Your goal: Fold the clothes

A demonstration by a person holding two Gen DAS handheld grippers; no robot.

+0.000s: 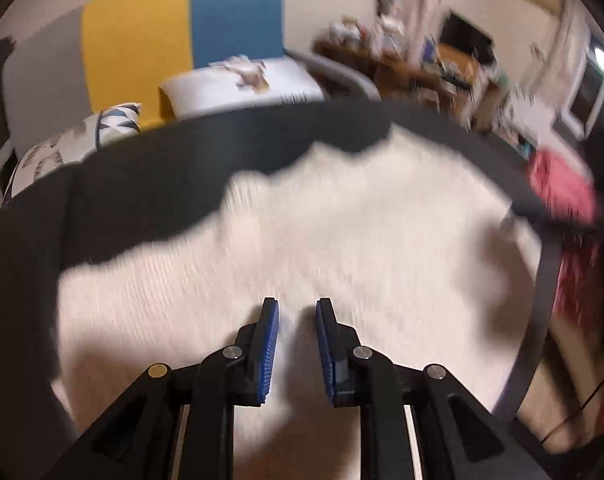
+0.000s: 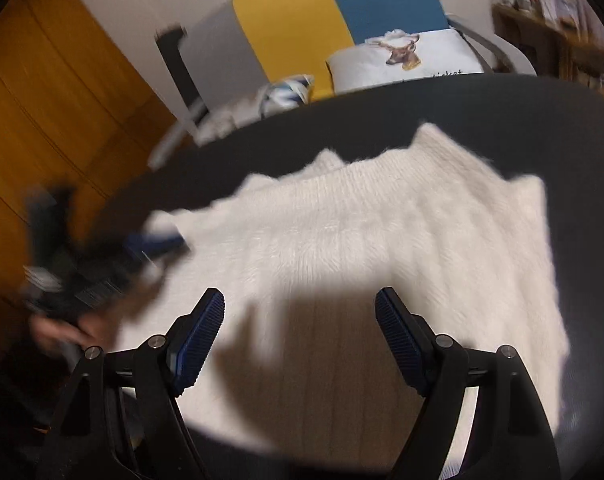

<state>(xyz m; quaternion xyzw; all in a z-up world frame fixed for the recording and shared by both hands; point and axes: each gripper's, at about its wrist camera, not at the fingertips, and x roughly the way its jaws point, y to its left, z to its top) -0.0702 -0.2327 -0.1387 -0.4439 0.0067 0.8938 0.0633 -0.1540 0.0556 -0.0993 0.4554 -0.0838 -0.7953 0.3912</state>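
Cream, seemingly ribbed sweater [image 2: 365, 240] on dark grey table [image 2: 381, 120].

A round, dark grey table [image 2: 501, 112] carries a fluffy white ribbed knit garment [image 2: 361, 232], spread flat over most of its top. At its far right edge lies a blurred pink-red cloth [image 1: 561, 188].

One white knit garment [image 2: 381, 240], one dark table [image 2: 501, 112], two grippers [image 1: 298, 312] [image 2: 300, 304], two printed cushions [image 1: 242, 84] [image 1: 62, 148], one pink cloth [image 1: 561, 188].
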